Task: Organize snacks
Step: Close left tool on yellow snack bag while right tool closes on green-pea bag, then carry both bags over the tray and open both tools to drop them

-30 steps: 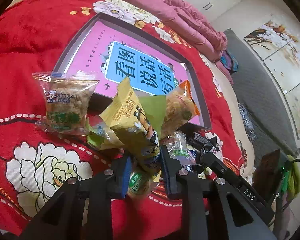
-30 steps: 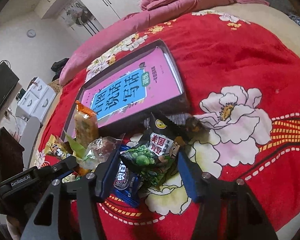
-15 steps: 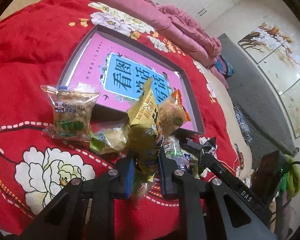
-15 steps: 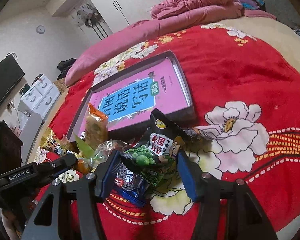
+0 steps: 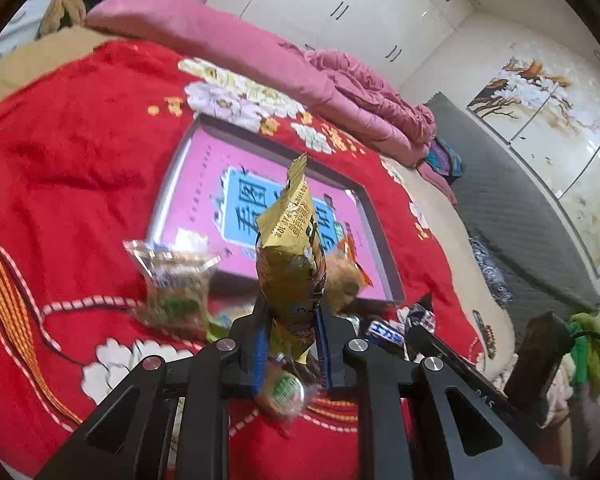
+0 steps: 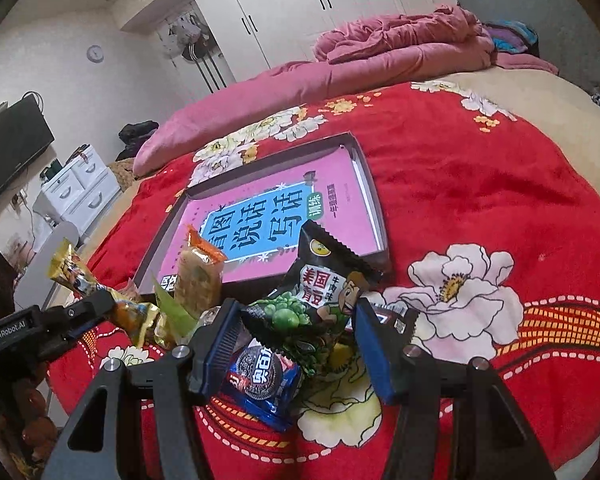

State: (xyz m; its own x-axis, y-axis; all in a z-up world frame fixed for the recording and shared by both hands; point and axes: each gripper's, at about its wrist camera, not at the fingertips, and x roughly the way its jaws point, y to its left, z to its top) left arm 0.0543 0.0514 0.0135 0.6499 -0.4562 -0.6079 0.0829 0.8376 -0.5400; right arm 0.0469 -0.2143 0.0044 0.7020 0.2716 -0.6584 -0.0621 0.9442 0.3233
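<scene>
Pinching the lower end of a gold snack packet, the left gripper has its jaws drawn tight, so the packet stands upright at the centre of the left wrist view, clear of the red blanket. That narrow grip low on the wrapper looks chosen to lift it free of the pile; the likely goal is the shallow tray with the pink book in it, at mid-frame. The right gripper sits about half open around a black green-pea packet, in the lower centre of its view. Its pads seem close to the wrapper, though contact is hard to judge. A blue cookie packet lies just beneath.
</scene>
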